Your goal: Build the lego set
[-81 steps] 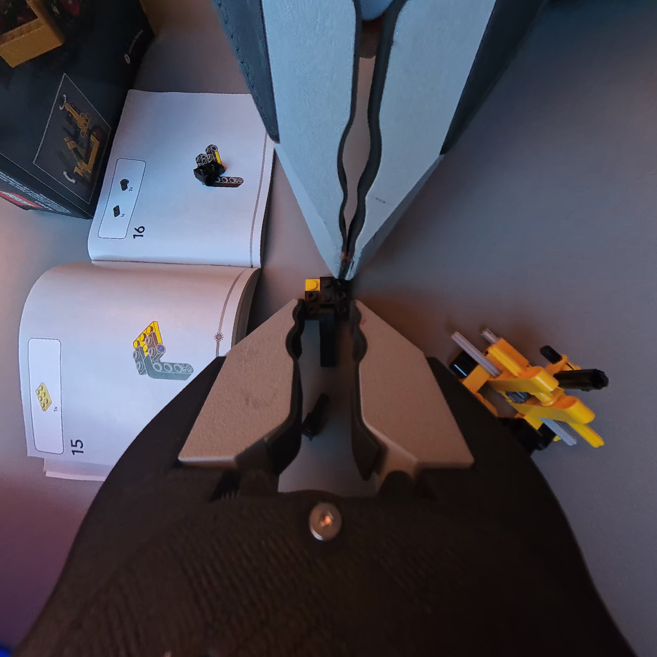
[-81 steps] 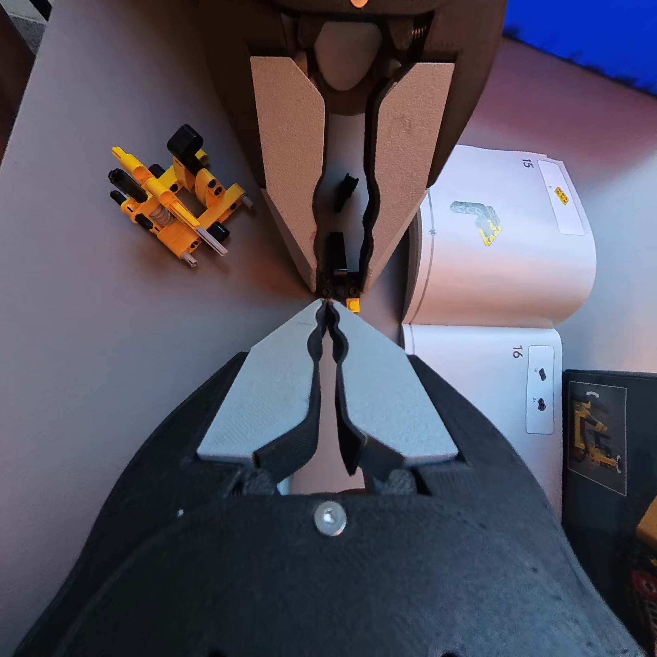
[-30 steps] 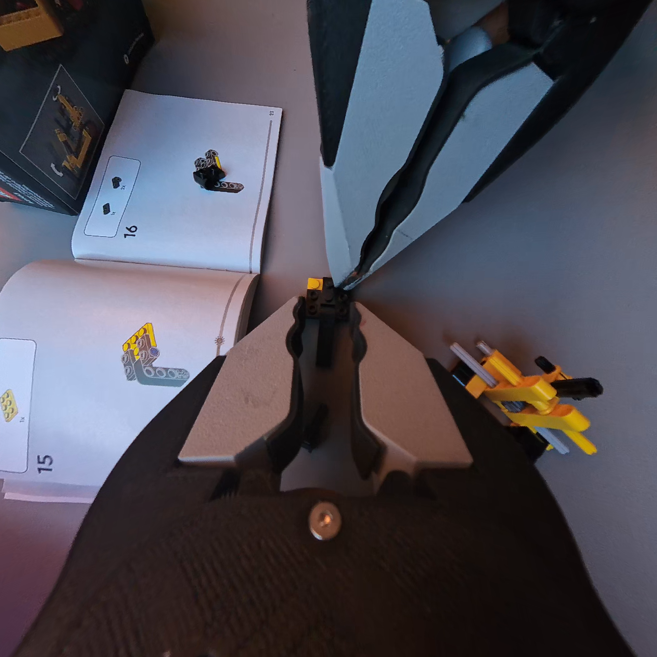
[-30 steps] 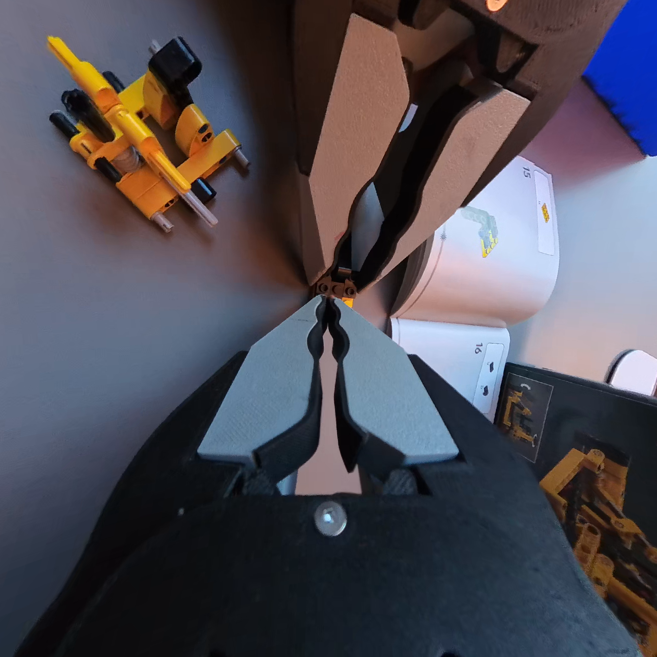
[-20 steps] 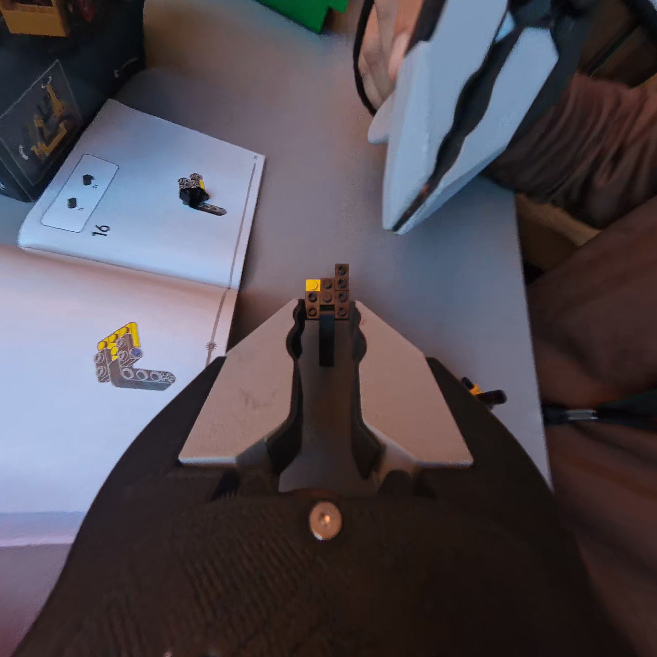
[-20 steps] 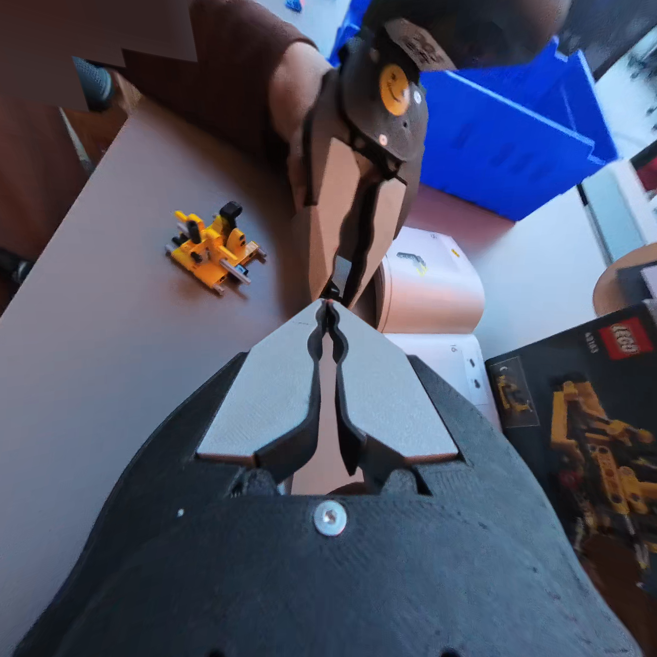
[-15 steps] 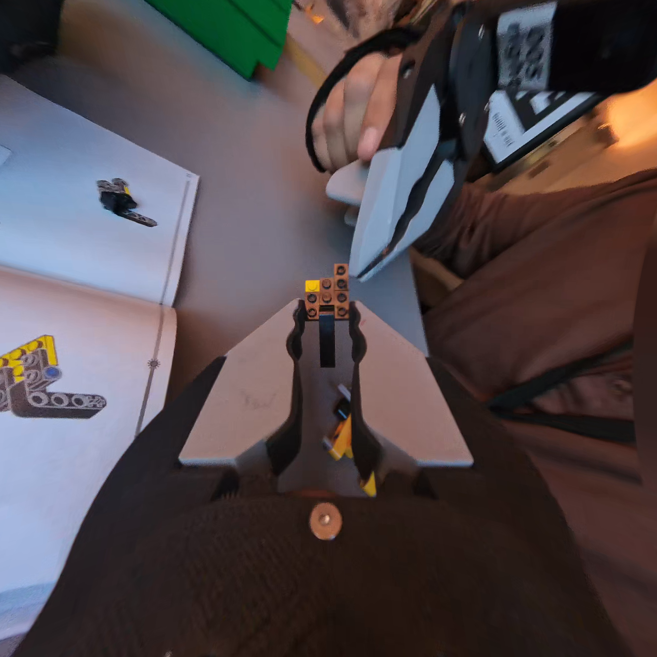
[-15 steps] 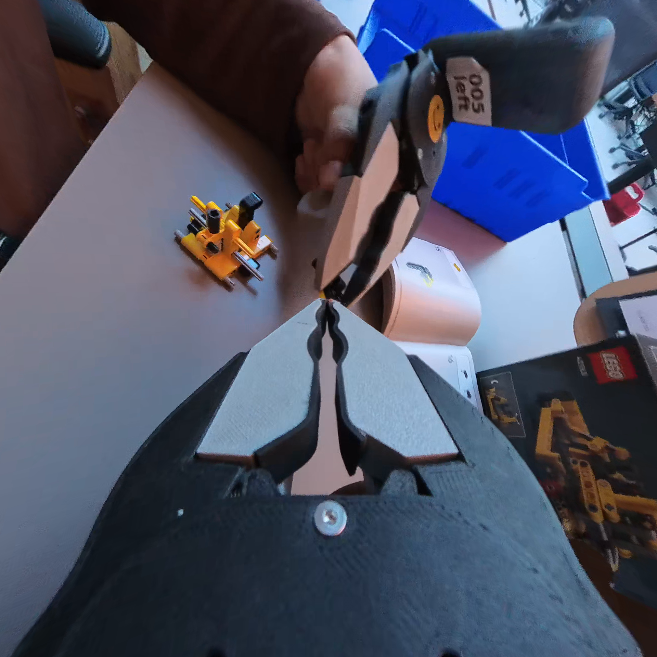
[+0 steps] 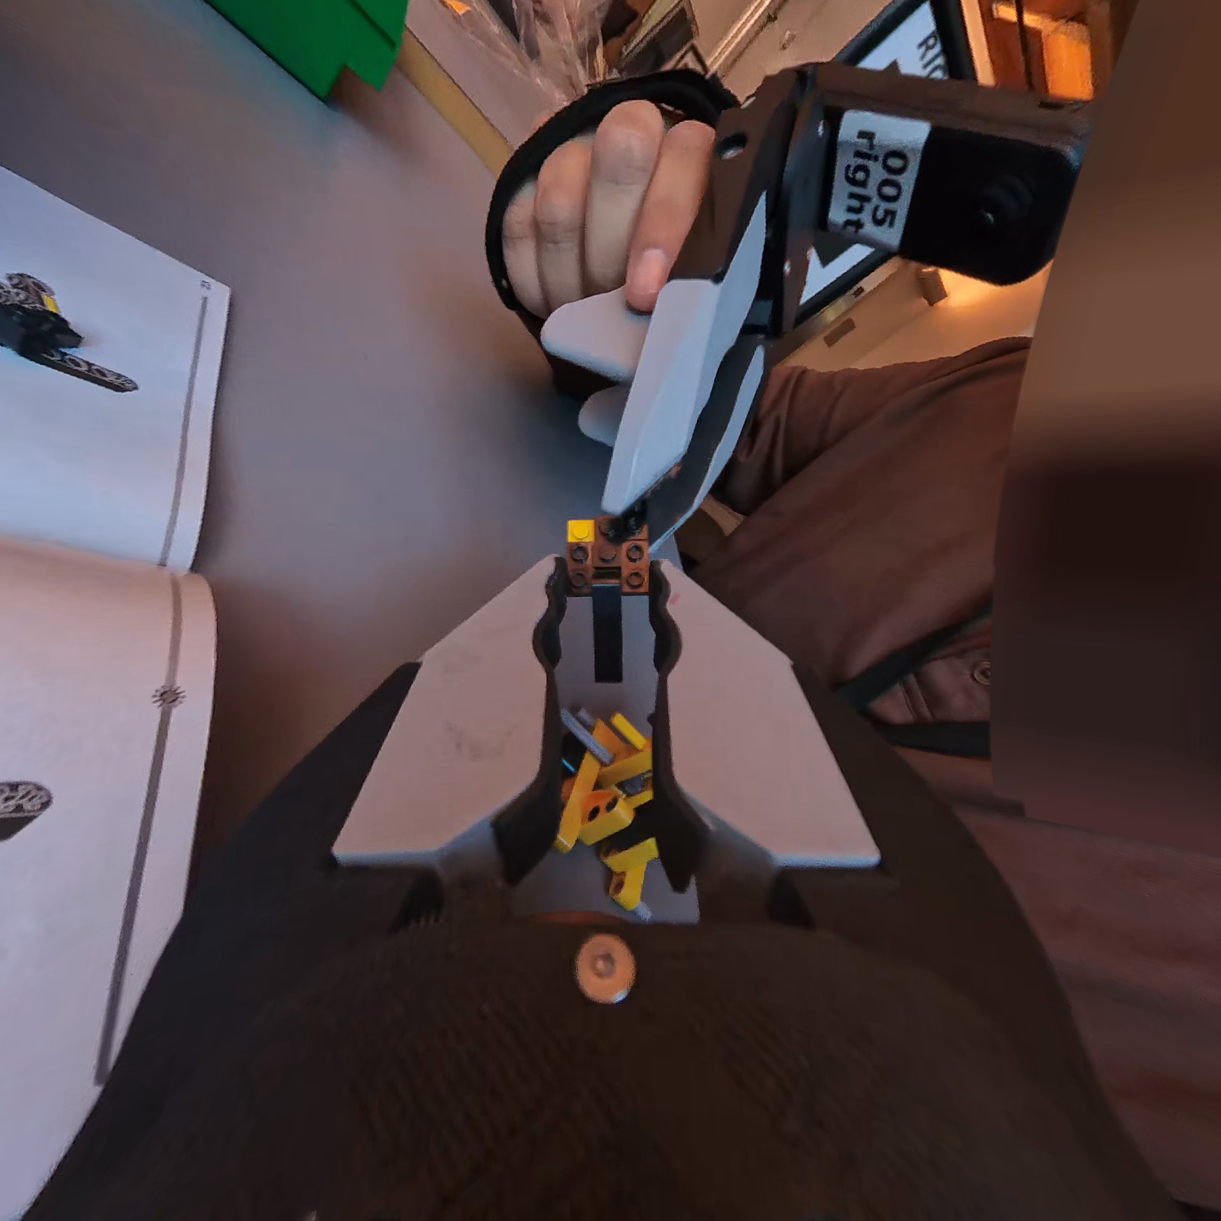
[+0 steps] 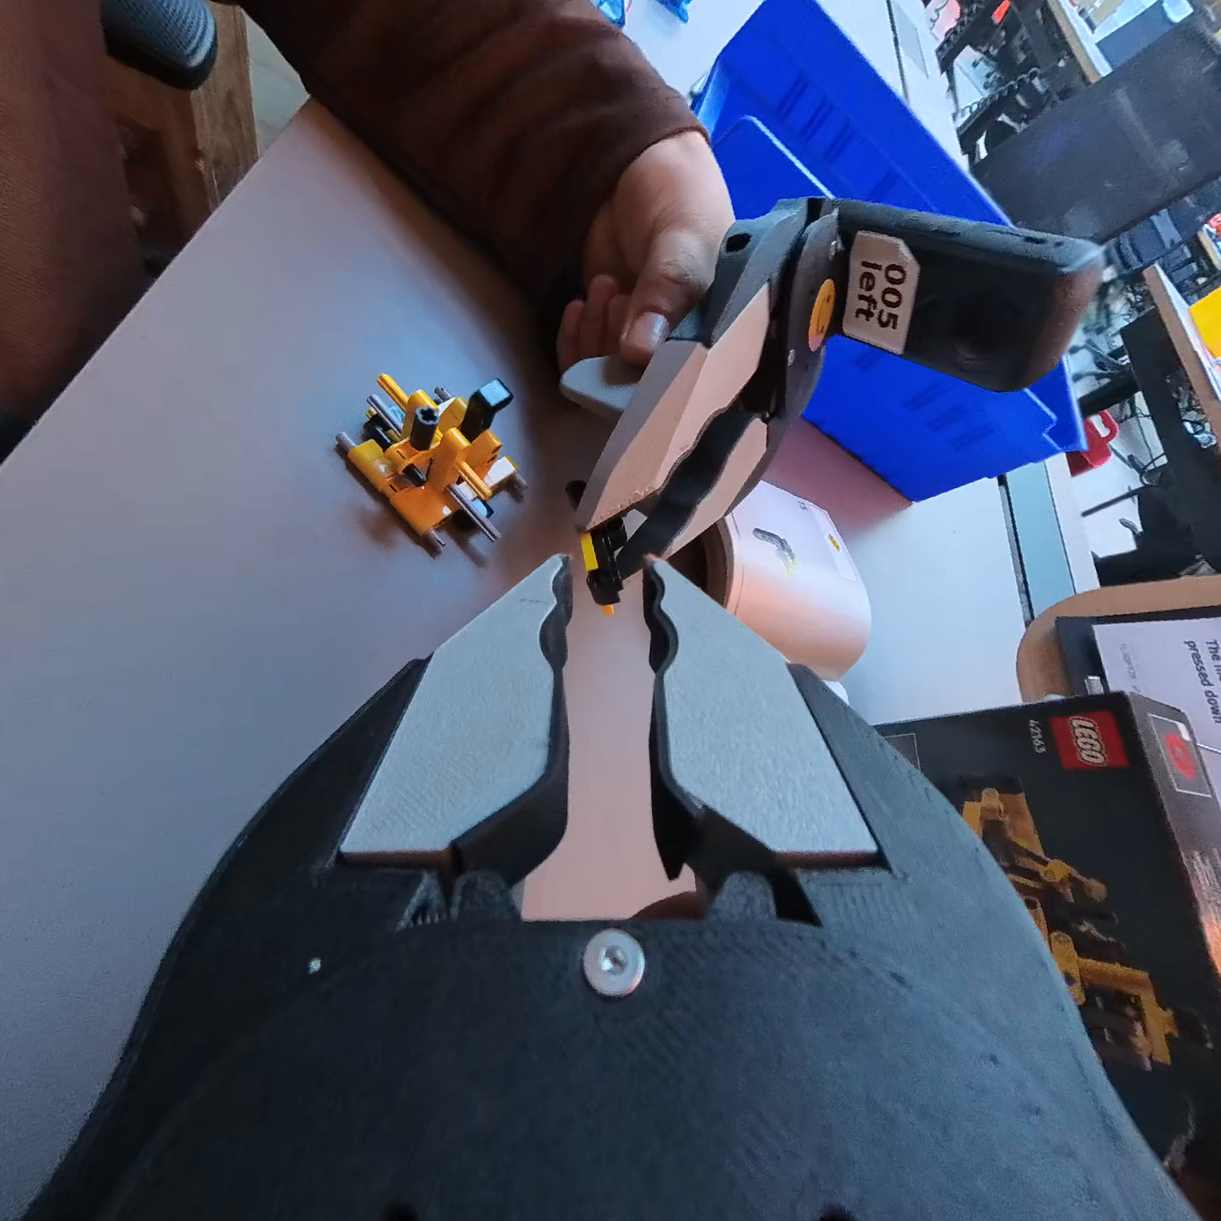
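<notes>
Hard plastic, black with one yellow corner: the small brick piece (image 9: 606, 558) sits at frame centre, pinched at its side edges by the left gripper (image 9: 604, 575), above the table (image 9: 370, 370). It looks light, stiff and smooth, likely to twist or slip if squeezed off-centre, so flat side faces are the place to grip, not the studs. The right gripper (image 10: 604, 571) has its fingers apart and holds nothing, tips flanking the piece. Left wrist view shows the studded face; whether the right tips touch it is hard to tell there. Right wrist view shows the piece edge-on, the yellow assembly (image 10: 429, 459) at mid left, the booklet (image 10: 793, 568) right of centre, the set box (image 10: 1090, 859) lower right.
</notes>
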### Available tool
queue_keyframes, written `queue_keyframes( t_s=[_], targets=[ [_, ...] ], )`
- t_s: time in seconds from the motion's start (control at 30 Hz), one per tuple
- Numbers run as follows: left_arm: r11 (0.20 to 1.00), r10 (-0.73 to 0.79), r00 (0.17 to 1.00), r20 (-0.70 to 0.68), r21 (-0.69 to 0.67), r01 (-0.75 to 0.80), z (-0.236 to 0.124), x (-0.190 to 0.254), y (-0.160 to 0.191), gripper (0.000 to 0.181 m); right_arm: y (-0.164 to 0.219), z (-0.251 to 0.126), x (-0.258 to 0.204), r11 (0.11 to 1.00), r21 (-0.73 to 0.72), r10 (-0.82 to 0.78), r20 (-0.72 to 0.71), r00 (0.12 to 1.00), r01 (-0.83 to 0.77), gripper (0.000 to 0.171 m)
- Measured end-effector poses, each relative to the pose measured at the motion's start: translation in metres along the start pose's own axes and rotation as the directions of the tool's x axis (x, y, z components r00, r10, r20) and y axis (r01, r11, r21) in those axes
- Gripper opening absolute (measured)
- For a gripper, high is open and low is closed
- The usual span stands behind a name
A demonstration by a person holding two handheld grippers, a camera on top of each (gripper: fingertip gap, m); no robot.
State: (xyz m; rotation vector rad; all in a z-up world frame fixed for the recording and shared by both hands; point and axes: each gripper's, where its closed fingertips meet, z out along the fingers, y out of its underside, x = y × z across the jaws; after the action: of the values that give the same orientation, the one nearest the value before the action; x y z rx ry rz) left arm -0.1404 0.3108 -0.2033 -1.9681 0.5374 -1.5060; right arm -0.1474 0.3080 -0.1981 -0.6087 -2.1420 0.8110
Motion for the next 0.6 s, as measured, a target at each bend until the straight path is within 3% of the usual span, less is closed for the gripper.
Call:
queue_keyframes(
  t_s=[0.07, 0.43, 0.5, 0.6],
  targets=[
    [1.0, 0.002, 1.0, 0.001, -0.008, -0.002, 0.001, 0.0, 0.001, 0.022, 0.002, 0.002, -0.003, 1.0, -0.014, -0.026, 0.005, 1.0, 0.026, 0.007],
    [0.999, 0.038, 0.999, 0.013, -0.028, -0.038, 0.0, 0.0, 0.004, 0.022, 0.0, 0.005, -0.004, 0.991, -0.044, -0.126, -0.047, 0.991, 0.124, 0.006],
    [0.997, 0.076, 0.996, 0.055, -0.032, -0.075, -0.001, -0.004, 0.003, 0.022, 0.002, 0.006, -0.002, 0.997, -0.027, -0.08, -0.047, 0.996, 0.079, 0.007],
    [0.987, 0.158, 0.978, 0.139, -0.044, -0.153, -0.006, -0.008, -0.001, 0.022, 0.003, 0.002, 0.007, 0.999, 0.001, -0.043, -0.09, 0.995, 0.043, 0.022]
  ],
)
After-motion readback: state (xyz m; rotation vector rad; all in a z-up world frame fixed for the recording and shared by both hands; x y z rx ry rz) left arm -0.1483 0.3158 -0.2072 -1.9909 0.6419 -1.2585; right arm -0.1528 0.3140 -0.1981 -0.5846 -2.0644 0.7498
